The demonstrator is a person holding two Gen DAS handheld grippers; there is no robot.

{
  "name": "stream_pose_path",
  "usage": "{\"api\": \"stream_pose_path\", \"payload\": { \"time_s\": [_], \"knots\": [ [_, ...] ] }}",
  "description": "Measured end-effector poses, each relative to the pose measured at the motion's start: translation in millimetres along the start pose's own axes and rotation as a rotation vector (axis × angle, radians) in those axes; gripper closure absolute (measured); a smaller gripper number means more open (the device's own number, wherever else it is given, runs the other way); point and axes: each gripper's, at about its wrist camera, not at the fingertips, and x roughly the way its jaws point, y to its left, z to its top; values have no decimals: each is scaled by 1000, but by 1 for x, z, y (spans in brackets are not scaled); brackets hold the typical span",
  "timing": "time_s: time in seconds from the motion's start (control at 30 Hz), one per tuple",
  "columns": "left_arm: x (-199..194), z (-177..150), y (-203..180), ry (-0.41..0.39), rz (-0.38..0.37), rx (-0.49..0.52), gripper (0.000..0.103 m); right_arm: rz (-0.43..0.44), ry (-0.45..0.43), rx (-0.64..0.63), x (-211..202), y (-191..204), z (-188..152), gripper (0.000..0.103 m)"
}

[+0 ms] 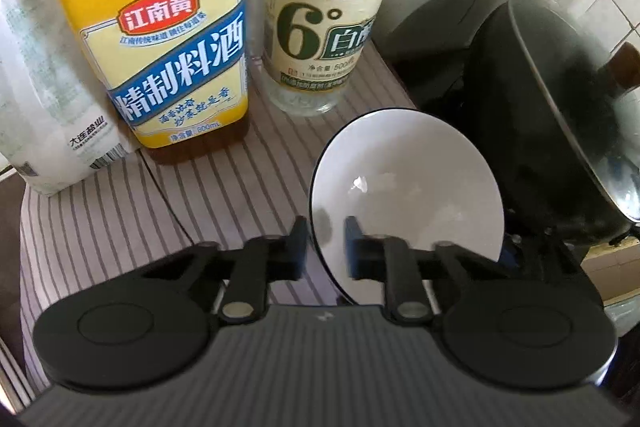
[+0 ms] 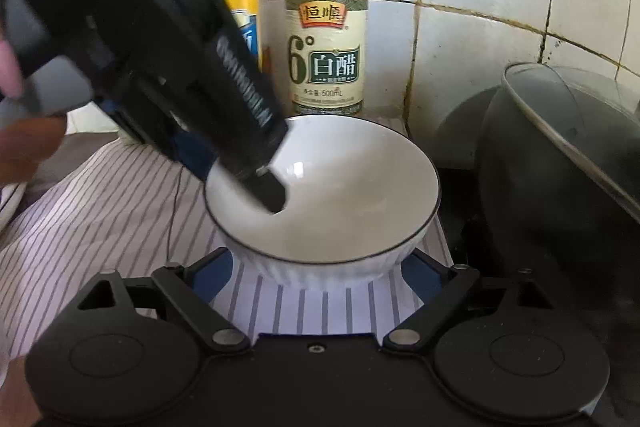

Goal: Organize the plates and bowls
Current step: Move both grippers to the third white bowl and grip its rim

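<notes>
Between left gripper (image 1: 326, 247) fingers: bowl (image 1: 404, 183) rim.

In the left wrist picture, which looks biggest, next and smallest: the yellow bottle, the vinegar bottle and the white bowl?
1. Yellow bottle, though it stands nearest the camera.
2 and 3. Vinegar bottle and white bowl look about alike; the bottle's top is cut off and the left tool hides part of the bowl, so I won't rank them.

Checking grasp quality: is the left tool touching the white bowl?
Touching. In the left wrist view the left tool has one finger on each side of the white bowl rim, pinching it.
</notes>
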Motion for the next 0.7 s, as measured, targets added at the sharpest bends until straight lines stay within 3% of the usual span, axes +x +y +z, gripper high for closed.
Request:
{"api": "stream_pose_path", "payload": {
  "time_s": [0.07,0.4,0.7],
  "knots": [
    [-3,-3,-3,-14,17,27,92,-3,-11,7,2,-2,0,9],
    [-32,-10,-8,-54,56,54,92,11,-55,4,-18,2,1,9],
    [-119,-36,-12,-83,90,56,92,46,-126,-20,-83,29,13,9]
  ]
}}
